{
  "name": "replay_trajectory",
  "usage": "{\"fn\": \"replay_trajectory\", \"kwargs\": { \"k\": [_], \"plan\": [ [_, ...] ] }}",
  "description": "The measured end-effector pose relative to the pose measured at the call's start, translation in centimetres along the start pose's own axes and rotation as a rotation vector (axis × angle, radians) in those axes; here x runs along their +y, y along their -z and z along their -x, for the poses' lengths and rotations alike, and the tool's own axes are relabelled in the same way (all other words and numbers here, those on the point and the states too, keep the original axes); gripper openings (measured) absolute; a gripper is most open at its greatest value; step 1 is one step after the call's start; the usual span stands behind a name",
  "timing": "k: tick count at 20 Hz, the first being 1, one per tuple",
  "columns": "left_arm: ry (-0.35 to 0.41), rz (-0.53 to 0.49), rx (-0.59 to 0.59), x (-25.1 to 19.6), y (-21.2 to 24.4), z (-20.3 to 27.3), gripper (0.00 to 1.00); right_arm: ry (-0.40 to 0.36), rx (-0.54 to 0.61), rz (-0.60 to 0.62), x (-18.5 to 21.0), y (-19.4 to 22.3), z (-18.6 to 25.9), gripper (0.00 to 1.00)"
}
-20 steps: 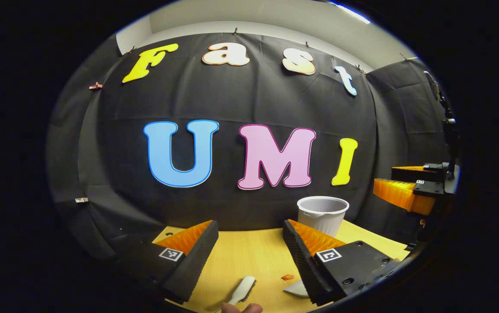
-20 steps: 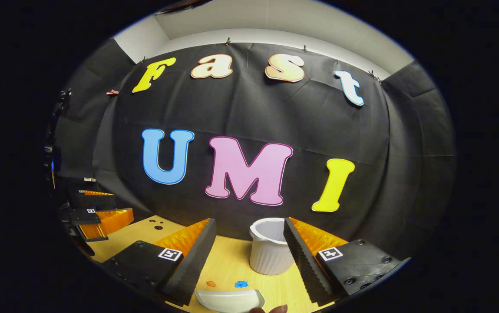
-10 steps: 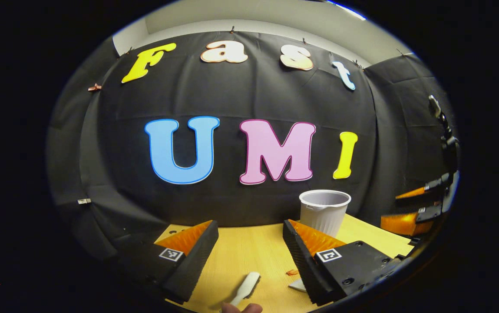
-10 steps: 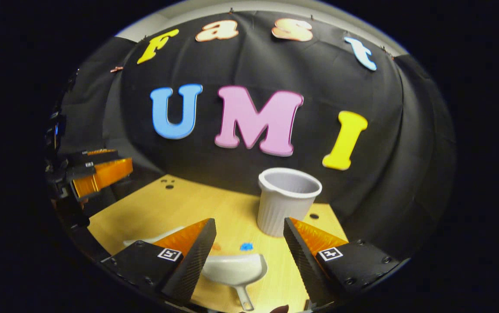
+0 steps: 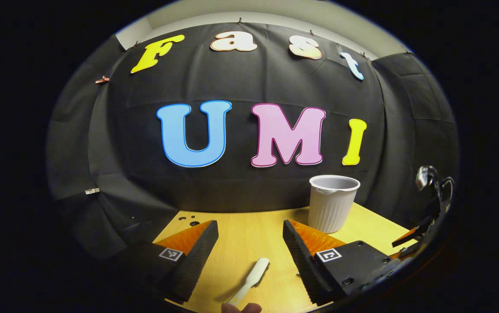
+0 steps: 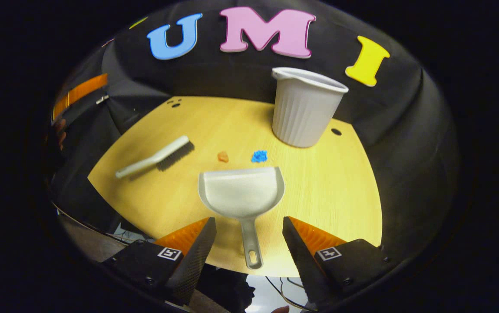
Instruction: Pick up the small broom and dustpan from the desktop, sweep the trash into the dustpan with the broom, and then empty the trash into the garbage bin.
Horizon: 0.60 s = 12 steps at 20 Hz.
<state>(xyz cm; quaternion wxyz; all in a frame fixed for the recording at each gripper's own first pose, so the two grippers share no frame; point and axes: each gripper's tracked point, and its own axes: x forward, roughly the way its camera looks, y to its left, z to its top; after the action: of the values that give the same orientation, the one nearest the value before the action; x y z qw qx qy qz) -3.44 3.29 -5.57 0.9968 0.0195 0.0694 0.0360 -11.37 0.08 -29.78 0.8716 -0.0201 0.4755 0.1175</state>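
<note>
Right claw [image 6: 249,237] gapes, empty, over the dustpan [image 6: 241,192] — light, stiff, slippery plastic — best pinched mid-handle, behind its scoop.

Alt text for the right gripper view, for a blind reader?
The open right gripper hovers over the dustpan handle on a table. Beyond lie orange and blue scraps, a broom and an upright bin.
</note>
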Motion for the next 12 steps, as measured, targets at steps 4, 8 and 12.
{"fn": "replay_trajectory", "kwargs": {
  "k": [4,8,12],
  "plan": [
    [-0.019,-0.018,0.008,0.4,0.4,0.6,0.95,-0.020,0.108,0.024,-0.2,2.9,-4.6,0.95],
    [-0.041,-0.016,0.025,0.5,0.8,0.9,0.95,-0.043,0.183,0.022,0.2,4.6,-8.5,0.93],
    [-0.060,-0.018,0.038,0.3,1.2,1.1,0.95,-0.053,0.244,0.015,0.6,5.5,-11.2,0.87]
  ]
}}
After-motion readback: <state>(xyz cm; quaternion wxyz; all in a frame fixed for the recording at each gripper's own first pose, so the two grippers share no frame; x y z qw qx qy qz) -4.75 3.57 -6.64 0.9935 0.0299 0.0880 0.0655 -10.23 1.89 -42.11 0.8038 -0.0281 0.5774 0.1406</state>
